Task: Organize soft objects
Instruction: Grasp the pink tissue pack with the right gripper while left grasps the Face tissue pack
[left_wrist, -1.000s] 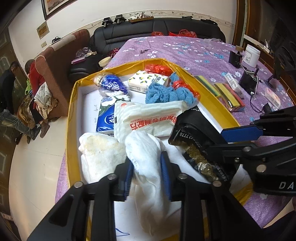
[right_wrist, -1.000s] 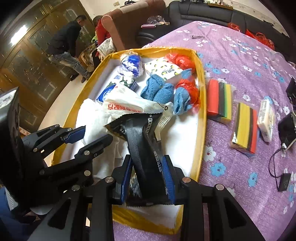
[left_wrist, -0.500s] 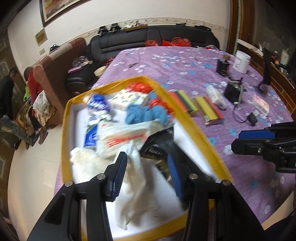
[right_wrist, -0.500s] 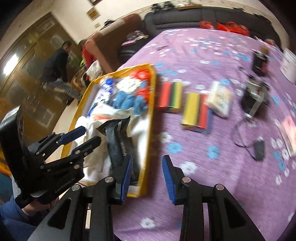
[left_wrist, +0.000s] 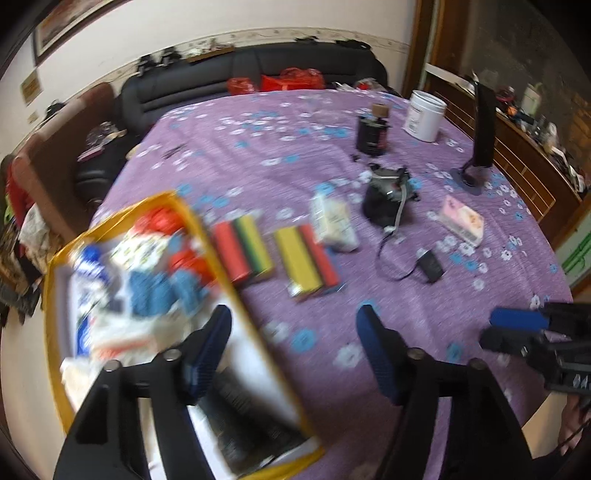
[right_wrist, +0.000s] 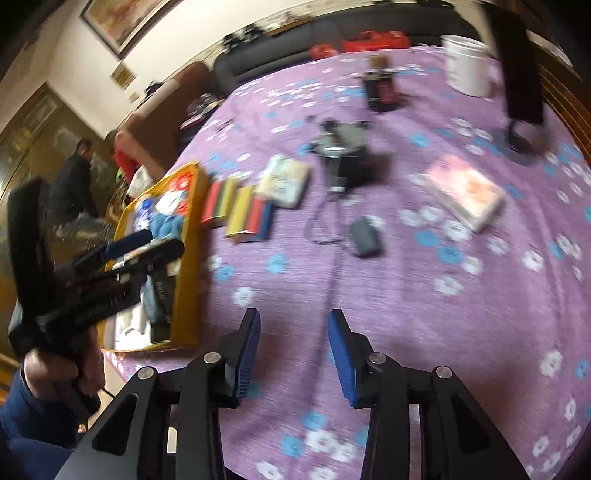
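Observation:
A yellow-rimmed tray (left_wrist: 207, 236) at the left holds blue knitted cloths (left_wrist: 155, 291), white cloths, red items and a black packet (left_wrist: 243, 402), all blurred. On the purple tablecloth to its right lie two coloured sponge packs (left_wrist: 243, 251) (left_wrist: 306, 262), a white tissue pack (left_wrist: 334, 225) and a pink pack (left_wrist: 463, 221). My left gripper (left_wrist: 293, 325) hovers over the tray's right rim, its jaws opening with nothing between them. My right gripper (right_wrist: 294, 325) hangs over bare tablecloth, jaws also opening and empty. Each gripper shows in the other's view: the right gripper (left_wrist: 495, 328), the left gripper (right_wrist: 162, 245).
A black device with a cable (left_wrist: 388, 199) and a small charger (left_wrist: 430, 267) lie mid-table. Behind them stand a black jar (left_wrist: 373, 134), a white tub (left_wrist: 424, 114) and a black stand (left_wrist: 480, 140). A black sofa (left_wrist: 258, 70) backs the table. People (right_wrist: 74, 177) are at far left.
The left gripper let go of the white cloth and the right one of the black packet, both left in the tray. Both swung right over the tablecloth with jaws widening.

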